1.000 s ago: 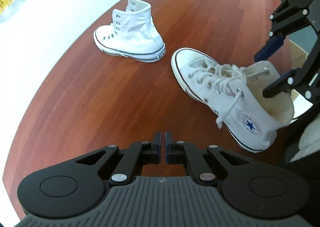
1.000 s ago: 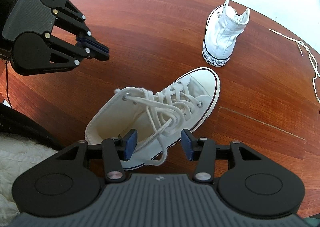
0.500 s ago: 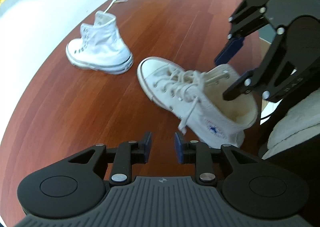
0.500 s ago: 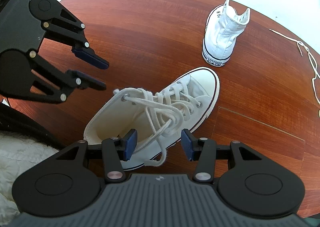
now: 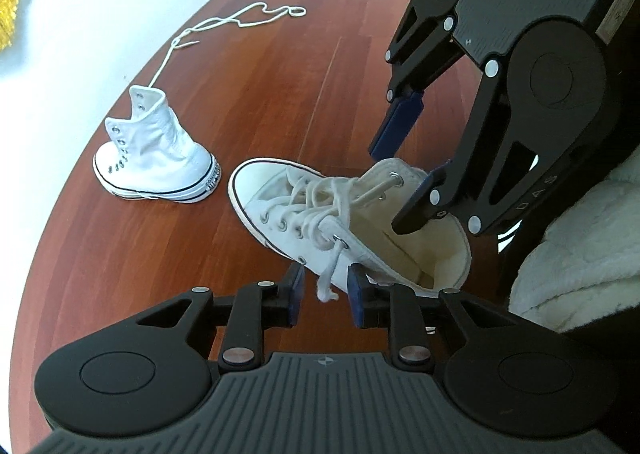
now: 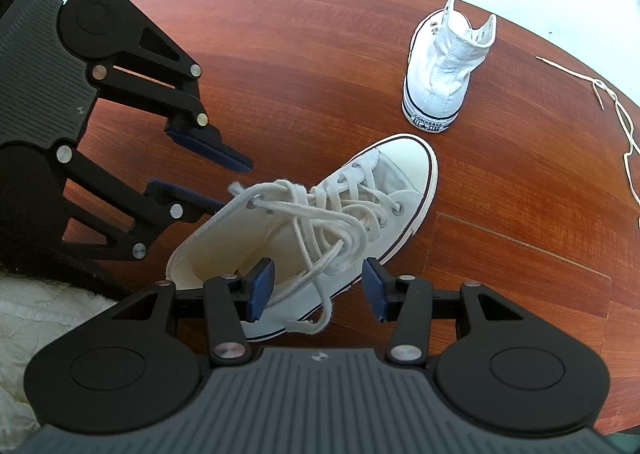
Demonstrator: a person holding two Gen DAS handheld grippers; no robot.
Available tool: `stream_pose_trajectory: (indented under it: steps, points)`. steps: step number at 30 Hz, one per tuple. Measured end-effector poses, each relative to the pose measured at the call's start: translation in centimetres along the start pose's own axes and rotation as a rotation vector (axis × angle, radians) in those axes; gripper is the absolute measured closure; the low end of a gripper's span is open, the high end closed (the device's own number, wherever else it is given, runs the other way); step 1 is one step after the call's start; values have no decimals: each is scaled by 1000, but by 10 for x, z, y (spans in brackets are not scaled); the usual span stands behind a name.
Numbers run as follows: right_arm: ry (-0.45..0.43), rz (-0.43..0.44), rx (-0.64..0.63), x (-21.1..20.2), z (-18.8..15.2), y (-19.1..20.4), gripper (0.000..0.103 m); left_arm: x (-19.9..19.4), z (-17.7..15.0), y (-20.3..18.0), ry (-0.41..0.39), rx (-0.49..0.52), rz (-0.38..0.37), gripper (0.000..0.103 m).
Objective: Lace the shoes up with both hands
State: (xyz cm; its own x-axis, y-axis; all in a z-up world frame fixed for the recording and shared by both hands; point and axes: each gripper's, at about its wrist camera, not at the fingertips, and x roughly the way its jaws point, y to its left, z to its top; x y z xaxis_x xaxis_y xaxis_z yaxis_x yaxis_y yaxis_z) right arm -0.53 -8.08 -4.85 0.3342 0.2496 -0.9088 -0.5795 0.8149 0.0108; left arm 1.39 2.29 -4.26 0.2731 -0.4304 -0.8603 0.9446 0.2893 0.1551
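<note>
The left gripper (image 5: 326,296) has shifted to the laced shoe (image 5: 304,214), fingers closing, still apart, around its lace end (image 5: 326,286).

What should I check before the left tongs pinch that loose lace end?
1. Lace end between left tongs: ok, it hangs in the gap.
2. Left pads pressing on it: not ok; jaws have just been closing, gap remains.
3. Right tongs open, clear: ok, open above the shoe's collar, gripping nothing.
4. Shoe resting on table: ok.
5. Laces through all eyelets: cannot tell, tangled.
6. Second shoe out of the way: ok.
</note>
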Motion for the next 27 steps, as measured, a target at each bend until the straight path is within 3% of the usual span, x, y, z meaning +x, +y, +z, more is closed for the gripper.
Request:
stream_pose_trajectory:
  steps: [3, 7, 21, 27]
  points:
    - [-2, 1, -1, 0, 0, 0, 54, 3, 1, 0, 7, 1, -4, 97]
    - [-2, 1, 2, 0, -1, -2, 54, 4, 0, -1, 8, -9, 9, 98]
    - [4, 0, -3, 0, 0, -1, 54, -3, -19, 38, 29, -297, 143, 101]
    - [6, -2, -5, 0, 0, -1, 53, -6, -35, 57, 61, -369, 197, 101]
